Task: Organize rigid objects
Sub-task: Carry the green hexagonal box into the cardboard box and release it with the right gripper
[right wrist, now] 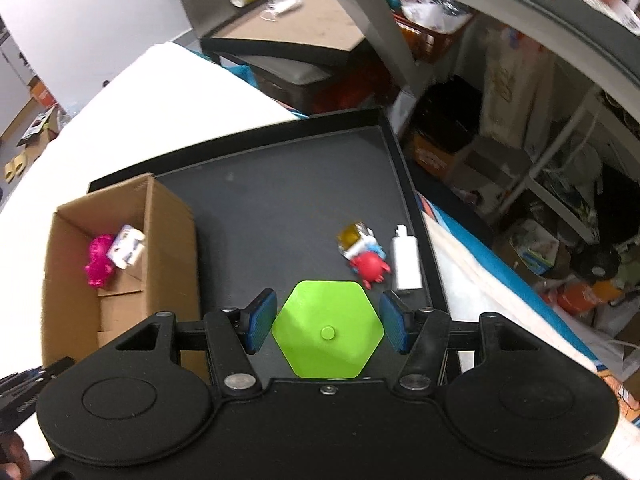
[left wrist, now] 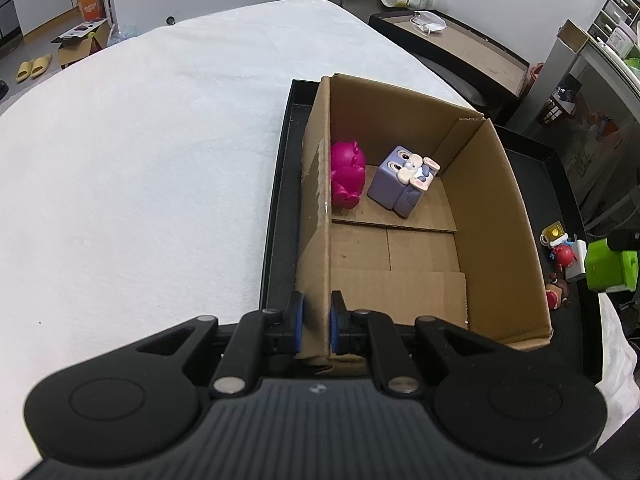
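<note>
A cardboard box (left wrist: 492,208) stands in a black tray (left wrist: 280,200) and holds a magenta pig toy (left wrist: 347,174) and a purple rabbit cube (left wrist: 402,180). My left gripper (left wrist: 317,326) is shut on the box's near left wall. In the right wrist view my right gripper (right wrist: 328,322) is shut on a green hexagonal block (right wrist: 328,330), held above the tray (right wrist: 280,208). A red crab figure (right wrist: 370,266), a yellow-topped figure (right wrist: 354,238) and a white charger (right wrist: 406,258) lie on the tray beyond it. The box (right wrist: 168,240) is to the left.
The tray sits on a white cloth-covered table (left wrist: 140,160). A brown-topped side table (left wrist: 460,44) with a cup and a mask stands behind. Cluttered shelves and boxes (right wrist: 540,200) fill the right side. Small brown and red figures (left wrist: 558,292) lie right of the box.
</note>
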### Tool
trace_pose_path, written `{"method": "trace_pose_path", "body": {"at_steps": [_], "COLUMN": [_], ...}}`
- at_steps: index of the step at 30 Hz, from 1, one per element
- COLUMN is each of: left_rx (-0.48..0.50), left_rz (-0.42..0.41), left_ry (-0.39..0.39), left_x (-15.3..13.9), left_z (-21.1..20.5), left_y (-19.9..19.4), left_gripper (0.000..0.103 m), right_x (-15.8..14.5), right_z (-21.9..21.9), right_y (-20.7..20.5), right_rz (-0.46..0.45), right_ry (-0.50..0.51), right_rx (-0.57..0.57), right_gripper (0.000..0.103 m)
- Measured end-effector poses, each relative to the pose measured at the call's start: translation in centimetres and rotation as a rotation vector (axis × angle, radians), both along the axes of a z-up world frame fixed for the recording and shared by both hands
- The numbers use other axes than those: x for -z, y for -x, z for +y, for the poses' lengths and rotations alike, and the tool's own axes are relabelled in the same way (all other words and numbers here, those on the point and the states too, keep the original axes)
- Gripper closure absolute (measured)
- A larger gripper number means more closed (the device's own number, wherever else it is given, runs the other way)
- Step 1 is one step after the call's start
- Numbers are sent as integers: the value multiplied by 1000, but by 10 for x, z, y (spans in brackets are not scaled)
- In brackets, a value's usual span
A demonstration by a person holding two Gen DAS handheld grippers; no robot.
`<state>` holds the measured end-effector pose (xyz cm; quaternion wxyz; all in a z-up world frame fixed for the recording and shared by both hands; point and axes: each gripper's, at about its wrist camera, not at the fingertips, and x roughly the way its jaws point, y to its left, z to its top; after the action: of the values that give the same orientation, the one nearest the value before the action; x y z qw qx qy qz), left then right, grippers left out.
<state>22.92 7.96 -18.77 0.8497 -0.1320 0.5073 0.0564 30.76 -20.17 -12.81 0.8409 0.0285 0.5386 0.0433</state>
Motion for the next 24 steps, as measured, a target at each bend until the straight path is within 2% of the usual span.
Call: {"method": "trace_pose_path", "body": {"at_steps": [8, 13, 24], "left_rx": [-3, -2, -14], "left_rz": [6, 9, 12], "left_ry": [-1, 5, 11], "left_x": [-2, -1, 0], "left_z": [1, 2, 4], "left_y": [-3, -3, -4], "left_gripper": [91, 91, 91], "right_x": [-19, -29, -39], "right_z": [28, 40, 78], "right_y": [-4, -9, -18], "right_rz": [-29, -39, -52], "right_ry": [-16, -70, -106], "right_rx": [-50, -79, -152], "right_gripper": [48, 48, 48]}}
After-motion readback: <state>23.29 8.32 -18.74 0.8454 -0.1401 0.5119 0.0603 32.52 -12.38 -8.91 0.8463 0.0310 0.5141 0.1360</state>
